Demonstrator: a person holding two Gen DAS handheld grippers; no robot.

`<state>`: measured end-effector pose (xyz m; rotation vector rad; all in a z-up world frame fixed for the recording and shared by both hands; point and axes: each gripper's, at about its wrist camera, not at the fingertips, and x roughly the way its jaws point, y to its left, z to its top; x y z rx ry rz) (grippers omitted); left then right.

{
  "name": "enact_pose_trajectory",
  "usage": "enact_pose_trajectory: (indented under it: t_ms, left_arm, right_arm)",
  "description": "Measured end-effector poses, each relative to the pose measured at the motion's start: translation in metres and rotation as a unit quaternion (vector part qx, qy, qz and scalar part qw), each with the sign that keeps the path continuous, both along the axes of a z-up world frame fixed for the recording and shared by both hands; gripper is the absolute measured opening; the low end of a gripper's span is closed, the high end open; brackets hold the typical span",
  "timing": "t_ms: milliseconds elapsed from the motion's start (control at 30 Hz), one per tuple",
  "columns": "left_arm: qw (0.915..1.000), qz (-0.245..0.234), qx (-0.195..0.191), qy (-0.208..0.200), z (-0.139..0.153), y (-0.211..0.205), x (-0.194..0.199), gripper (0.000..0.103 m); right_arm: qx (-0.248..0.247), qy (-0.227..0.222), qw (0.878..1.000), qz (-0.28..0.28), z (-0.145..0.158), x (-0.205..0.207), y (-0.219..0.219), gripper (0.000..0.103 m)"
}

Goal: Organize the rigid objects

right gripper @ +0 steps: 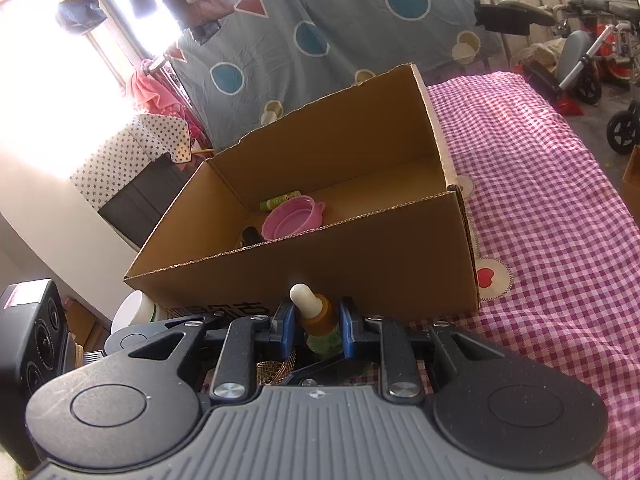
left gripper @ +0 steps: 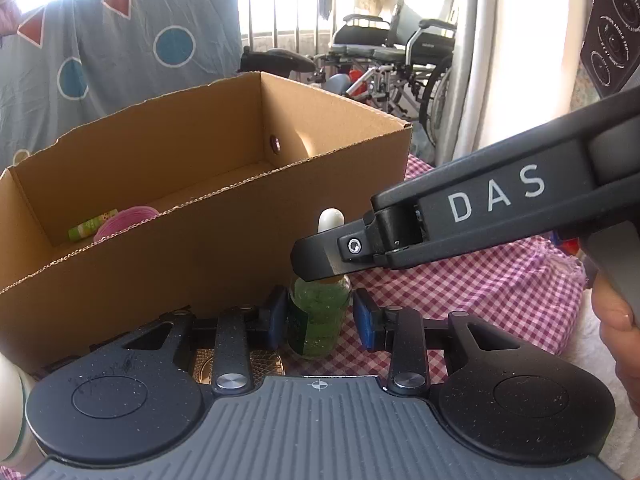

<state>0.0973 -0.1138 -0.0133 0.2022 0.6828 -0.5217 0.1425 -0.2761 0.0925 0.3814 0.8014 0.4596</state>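
Observation:
A green dropper bottle (left gripper: 318,320) with a white rubber bulb stands on the checked cloth in front of an open cardboard box (left gripper: 224,256). My left gripper (left gripper: 320,322) is open around the bottle's body, its blue pads a little apart from the glass. My right gripper (right gripper: 317,330) is shut on the dropper bottle (right gripper: 320,316) at its amber neck; its finger (left gripper: 320,258) reaches across the left wrist view from the right. The box (right gripper: 360,284) holds a pink collapsible bowl (right gripper: 294,216), a green tube (right gripper: 278,201) and a dark round object (right gripper: 251,236).
A pink checked cloth (right gripper: 540,208) covers the bed. A gold mesh-patterned lid (left gripper: 240,364) lies under my left gripper. A white jar (right gripper: 134,310) sits left of the box. A wheelchair (left gripper: 400,56) stands behind. A patterned blue sheet (right gripper: 340,32) hangs behind the box.

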Motion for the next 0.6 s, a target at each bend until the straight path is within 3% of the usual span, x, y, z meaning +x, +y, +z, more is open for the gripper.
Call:
enact_pose_trajectory:
  t_ms: [100, 233, 433, 600]
  left_arm:
    - [1.0, 0.0, 0.007, -0.002, 0.0, -0.004, 0.001, 0.035]
    - [0.9989, 0.001, -0.036, 0.03, 0.0, 0.004, 0.004, 0.033]
    - [0.9975, -0.015, -0.057, 0.04, -0.001, -0.003, -0.009, 0.033]
    - [0.9984, -0.019, -0.029, 0.044, -0.005, -0.014, -0.008, 0.035]
  right_arm:
    - [0.011, 0.005, 1.0, -0.003, -0.001, 0.001, -0.004, 0.025]
    - [-0.001, 0.003, 1.0, -0.007, 0.0, -0.004, -0.006, 0.025]
    - [-0.005, 0.009, 1.0, -0.015, 0.002, -0.018, -0.018, 0.025]
    - [0.002, 0.012, 1.0, -0.018, 0.0, -0.023, -0.026, 0.025]
